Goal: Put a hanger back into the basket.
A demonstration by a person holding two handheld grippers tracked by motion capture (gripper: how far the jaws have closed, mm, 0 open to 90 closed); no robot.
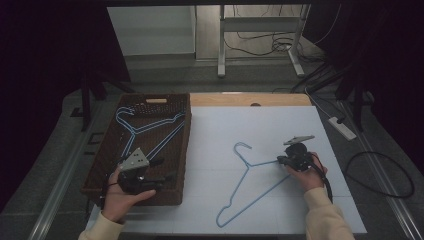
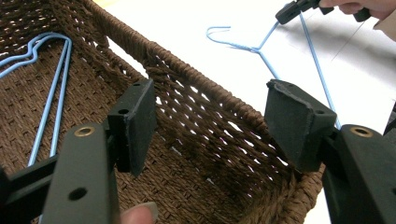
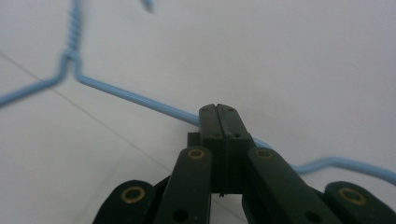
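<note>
A light blue wire hanger (image 1: 248, 179) lies on the white table top (image 1: 280, 130), its hook pointing away from me. My right gripper (image 1: 281, 160) is shut on the hanger's upper shoulder wire (image 3: 130, 98), and in the right gripper view the closed jaws (image 3: 219, 111) pinch that wire. My left gripper (image 1: 164, 170) hangs open above the near right corner of the brown wicker basket (image 1: 186, 145). Nothing is between its pads (image 2: 137, 123). The left gripper view also shows the hanger (image 2: 261, 51) and the right gripper (image 2: 292, 10) beyond the basket wall (image 2: 205, 100).
Several more blue hangers (image 1: 150, 127) lie flat in the basket's far half, seen too in the left gripper view (image 2: 51, 93). A wooden strip (image 1: 250, 99) borders the table's far edge. A power strip (image 1: 342, 127) and cables lie on the floor at the right.
</note>
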